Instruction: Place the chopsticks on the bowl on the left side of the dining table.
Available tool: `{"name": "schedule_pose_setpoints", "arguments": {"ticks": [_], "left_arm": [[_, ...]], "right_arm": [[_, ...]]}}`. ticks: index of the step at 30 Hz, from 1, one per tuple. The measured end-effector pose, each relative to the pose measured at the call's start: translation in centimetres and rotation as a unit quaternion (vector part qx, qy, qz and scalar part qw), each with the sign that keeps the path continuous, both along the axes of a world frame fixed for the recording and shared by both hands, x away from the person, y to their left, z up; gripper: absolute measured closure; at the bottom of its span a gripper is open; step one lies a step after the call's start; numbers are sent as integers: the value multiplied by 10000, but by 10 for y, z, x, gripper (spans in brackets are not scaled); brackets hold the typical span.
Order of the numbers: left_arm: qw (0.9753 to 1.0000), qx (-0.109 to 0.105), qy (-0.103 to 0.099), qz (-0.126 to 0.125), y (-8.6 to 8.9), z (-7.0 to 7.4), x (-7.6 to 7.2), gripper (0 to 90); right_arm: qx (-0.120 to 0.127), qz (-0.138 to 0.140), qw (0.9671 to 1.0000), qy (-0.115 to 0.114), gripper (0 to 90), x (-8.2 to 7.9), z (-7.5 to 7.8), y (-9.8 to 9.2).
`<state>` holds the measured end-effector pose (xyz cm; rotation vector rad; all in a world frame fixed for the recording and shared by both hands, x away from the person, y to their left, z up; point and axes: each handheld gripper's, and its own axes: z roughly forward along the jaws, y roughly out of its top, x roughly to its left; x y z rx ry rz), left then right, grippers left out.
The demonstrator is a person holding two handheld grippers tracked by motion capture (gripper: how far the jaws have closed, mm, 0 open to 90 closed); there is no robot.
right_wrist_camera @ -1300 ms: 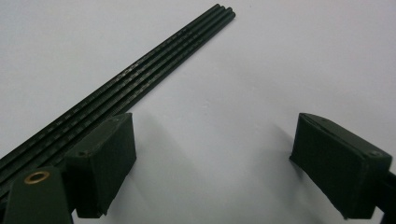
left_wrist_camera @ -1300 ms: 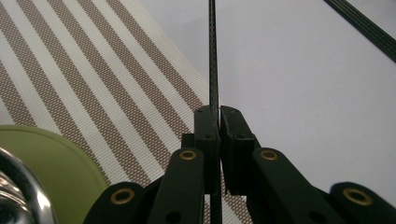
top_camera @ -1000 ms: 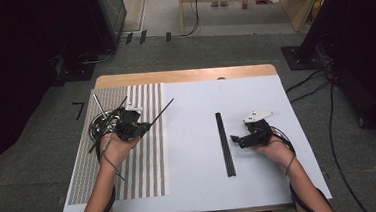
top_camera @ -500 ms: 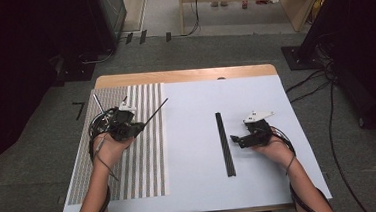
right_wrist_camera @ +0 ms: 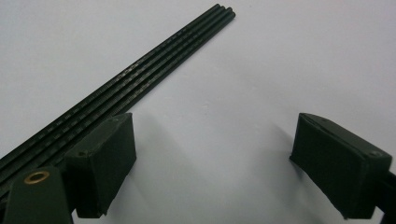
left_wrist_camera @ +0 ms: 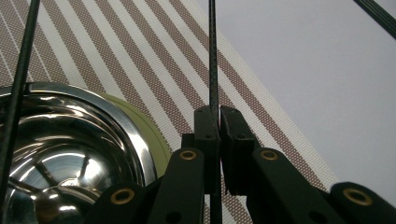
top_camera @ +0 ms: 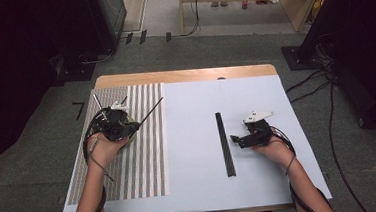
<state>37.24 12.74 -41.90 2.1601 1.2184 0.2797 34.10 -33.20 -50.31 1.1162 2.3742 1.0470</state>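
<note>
High view: the white surface (top_camera: 194, 155) carries a striped mat (top_camera: 144, 159) on its left part. Over that mat the left gripper (top_camera: 119, 125) is held in the person's left hand (top_camera: 103, 148), and a thin black rod (top_camera: 151, 110) sticks out from it, slanting up and away toward the mat's right edge. A second thin rod (top_camera: 98, 103) shows just behind the gripper, toward the mat's far left corner. Well to the right of the mat, a bundle of black rods (top_camera: 224, 143) lies flat on the bare white surface, running from near to far. The right gripper (top_camera: 238, 140) sits just right of that bundle, in the right hand (top_camera: 274, 147), pointed at the bundle.

Left gripper view: the two black jaws are clenched on the thin black rod (left_wrist_camera: 213, 70), which passes up between them and runs on above the striped mat (left_wrist_camera: 154, 60). Left of the jaws stands a shiny steel bowl (left_wrist_camera: 70, 154) with a pale green rim or plate under it (left_wrist_camera: 149, 133); another rod (left_wrist_camera: 21, 79) crosses in front of the bowl.

Right gripper view: the jaws stand wide apart, released, with only white surface (right_wrist_camera: 280, 60) between them. The bundle of black rods (right_wrist_camera: 154, 60) lies beside the left-hand jaw, running off toward the upper middle, and is not between the jaws.
</note>
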Motion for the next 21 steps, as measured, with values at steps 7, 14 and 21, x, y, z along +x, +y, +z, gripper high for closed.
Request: {"name": "schedule_pose_setpoints", "arguments": {"ticks": [7,14,21], "left_arm": [[10000,-8,9,17,5,4,-1,877],[9998,-42,-1,207,18,7,-2,877],[9996,-33,6,297,26,7,-2,877]], "right_arm": [[0,3,10000,-2,133,0,0,0],[0,0,10000,0,133,0,0,0],[0,2,10000,-2,133,0,0,0]]}}
